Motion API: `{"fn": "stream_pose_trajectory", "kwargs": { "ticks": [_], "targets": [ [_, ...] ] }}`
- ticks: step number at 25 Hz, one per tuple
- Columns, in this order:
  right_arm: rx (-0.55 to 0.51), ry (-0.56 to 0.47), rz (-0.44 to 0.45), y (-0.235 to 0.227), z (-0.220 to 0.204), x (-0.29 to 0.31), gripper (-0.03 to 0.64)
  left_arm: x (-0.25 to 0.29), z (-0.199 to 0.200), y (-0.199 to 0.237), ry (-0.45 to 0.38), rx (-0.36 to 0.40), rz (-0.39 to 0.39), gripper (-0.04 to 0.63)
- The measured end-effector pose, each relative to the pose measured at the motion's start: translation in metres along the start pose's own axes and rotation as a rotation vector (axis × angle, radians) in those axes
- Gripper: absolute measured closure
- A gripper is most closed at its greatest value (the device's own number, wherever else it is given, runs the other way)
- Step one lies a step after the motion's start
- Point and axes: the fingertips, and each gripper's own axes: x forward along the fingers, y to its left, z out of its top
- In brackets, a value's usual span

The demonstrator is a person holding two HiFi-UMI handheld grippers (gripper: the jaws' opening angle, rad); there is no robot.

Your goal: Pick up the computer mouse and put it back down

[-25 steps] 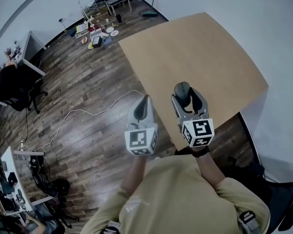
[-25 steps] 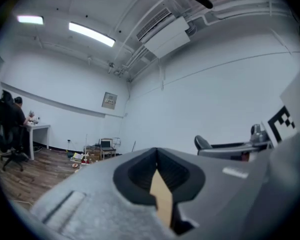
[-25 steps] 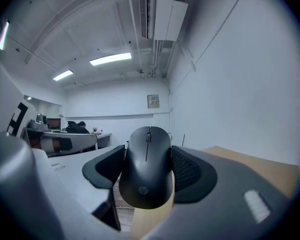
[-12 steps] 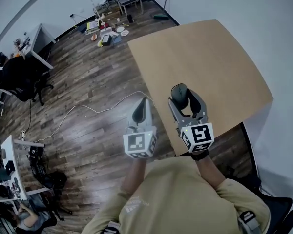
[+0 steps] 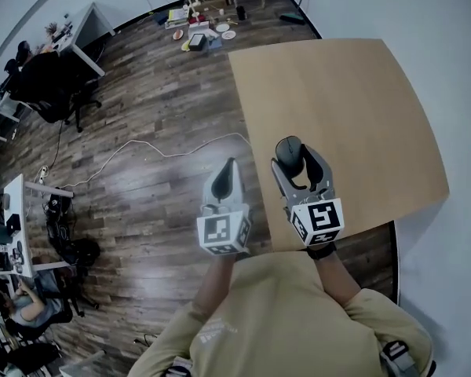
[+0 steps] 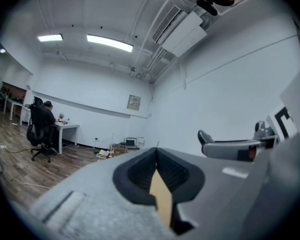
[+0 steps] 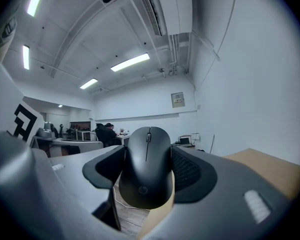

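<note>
Still aloft: computer mouse [image 5: 289, 152] clamped in my right gripper [image 5: 298, 163], above the table [image 5: 353, 108] near its left edge.
Only my view has swung this past second; the grip holds, so I judge just the set-down remains. It looks smooth, matte black, scroll wheel [image 7: 148, 136] topside. My left gripper [image 5: 226, 171] sits closed, empty.

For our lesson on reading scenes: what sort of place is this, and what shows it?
Probably an open-plan office or lab: a person seated at a desk, a wooden table, and ceiling strip lights.
</note>
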Motion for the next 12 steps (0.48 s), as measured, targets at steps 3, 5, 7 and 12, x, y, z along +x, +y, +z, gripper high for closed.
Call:
{"fn": "stream_pose_trajectory", "kwargs": {
  "ticks": [3, 5, 7, 12],
  "targets": [
    [-0.006, 0.001, 0.089, 0.030, 0.000, 0.023, 0.319, -0.009, 0.005, 0.030, -0.004, 0.019, 0.071, 0.597],
    [0.000, 0.014, 0.138, 0.060, -0.008, 0.044, 0.319, -0.020, 0.003, 0.061, -0.004, 0.021, 0.110, 0.597],
    [-0.004, 0.027, 0.177, 0.095, -0.014, 0.068, 0.321, -0.030, 0.003, 0.098, -0.007, 0.009, 0.137, 0.597],
    [-0.011, 0.037, 0.201, 0.183, -0.021, 0.124, 0.321, -0.056, 0.008, 0.195, -0.017, -0.025, 0.144, 0.597]
  ]
}}
